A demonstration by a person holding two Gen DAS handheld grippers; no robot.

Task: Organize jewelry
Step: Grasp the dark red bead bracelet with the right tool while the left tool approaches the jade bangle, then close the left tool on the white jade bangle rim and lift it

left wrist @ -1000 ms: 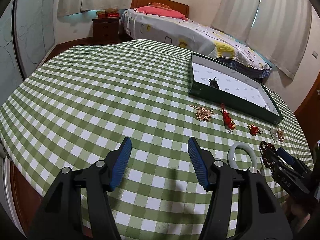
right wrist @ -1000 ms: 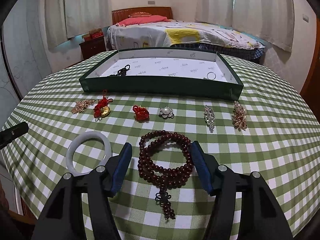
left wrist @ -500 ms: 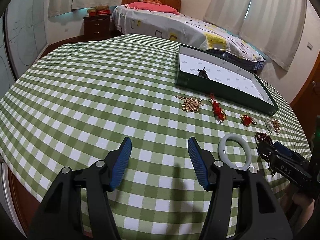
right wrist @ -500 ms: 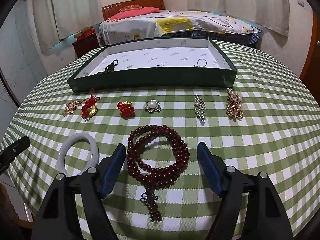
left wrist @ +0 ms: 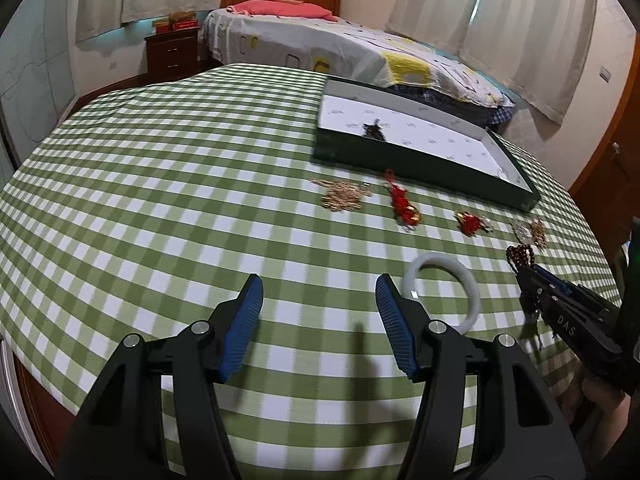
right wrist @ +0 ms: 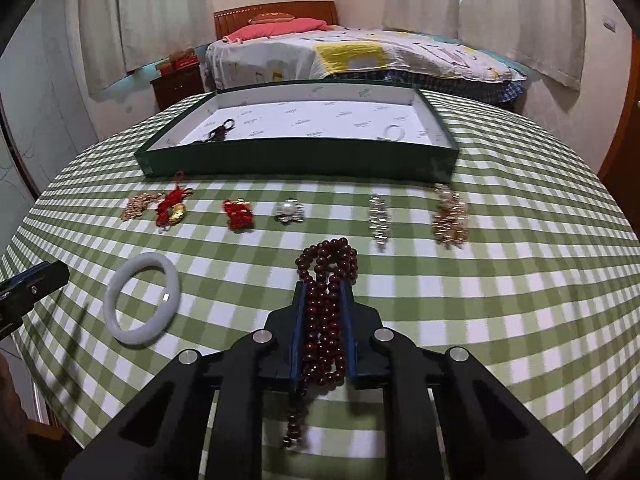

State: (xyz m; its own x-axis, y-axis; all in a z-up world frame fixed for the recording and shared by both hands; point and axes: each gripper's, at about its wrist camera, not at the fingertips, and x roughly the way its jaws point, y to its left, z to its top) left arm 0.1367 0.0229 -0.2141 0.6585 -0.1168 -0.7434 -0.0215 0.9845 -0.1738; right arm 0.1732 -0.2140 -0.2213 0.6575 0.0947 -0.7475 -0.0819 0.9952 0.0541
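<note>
My right gripper (right wrist: 323,292) is shut on the dark red bead bracelet (right wrist: 326,264), its loops bunched between the blue pads and its tassel hanging below. It also shows in the left wrist view (left wrist: 532,276). My left gripper (left wrist: 318,312) is open and empty above the checked cloth, left of the white bangle (left wrist: 440,292), which also shows in the right wrist view (right wrist: 142,304). The green tray (right wrist: 296,156) stands behind, holding a dark charm (right wrist: 218,132) and a small ring (right wrist: 394,132).
A row of small pieces lies before the tray: a gold brooch (right wrist: 136,206), a red knot charm (right wrist: 172,206), a red pouch (right wrist: 239,214), a pearl brooch (right wrist: 288,210), a silver brooch (right wrist: 379,216), a gold cluster (right wrist: 450,216). A bed stands beyond the round table.
My right gripper has closed on the bead bracelet, squeezing its loops together. My left gripper has drifted slightly and stays open.
</note>
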